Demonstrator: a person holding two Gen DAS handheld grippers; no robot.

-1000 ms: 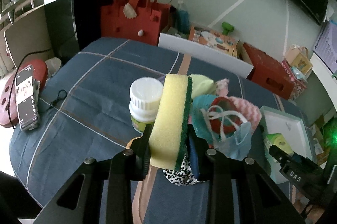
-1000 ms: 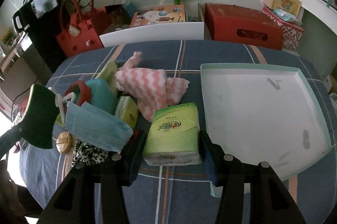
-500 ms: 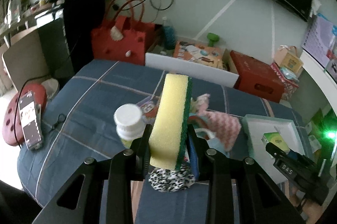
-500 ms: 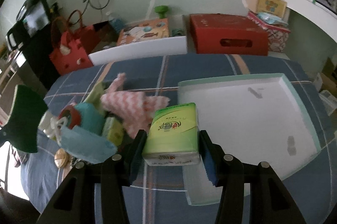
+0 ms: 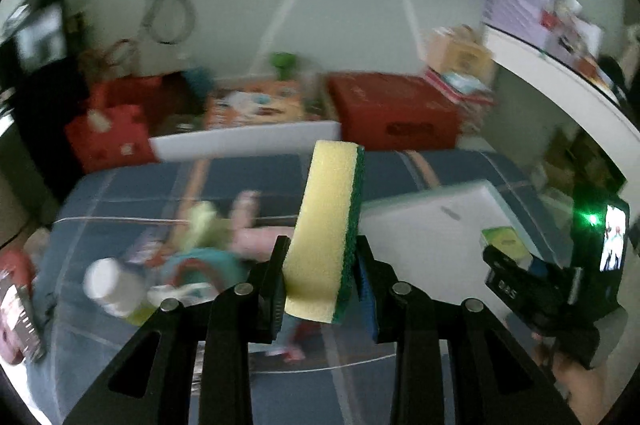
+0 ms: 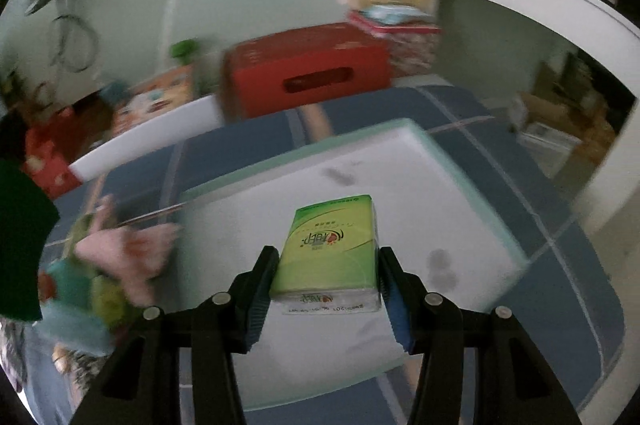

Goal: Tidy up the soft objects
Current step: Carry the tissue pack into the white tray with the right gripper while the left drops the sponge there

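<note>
My left gripper (image 5: 320,277) is shut on a yellow sponge (image 5: 326,225) with a green scouring side, held upright above the table. My right gripper (image 6: 326,277) is shut on a green tissue pack (image 6: 330,251) and holds it over the white tray (image 6: 460,185) with a mint rim. The tray also shows in the left wrist view (image 5: 448,221), right of the sponge, with the right gripper and tissue pack (image 5: 502,241) over it. A pink striped cloth (image 6: 128,253) lies left of the tray in a blurred pile.
The pile on the blue checked tablecloth (image 5: 120,185) holds a white-capped bottle (image 5: 114,289), a teal object (image 5: 208,261) and a blue face mask (image 6: 76,325). A red box (image 6: 312,77) and a red bag (image 5: 108,133) stand behind the table. A phone (image 5: 16,321) lies at far left.
Both grippers swung to the right and rose. The tissue pack went from beside the pile to over the tray. The sponge moved from above the pile toward the tray's left edge.
</note>
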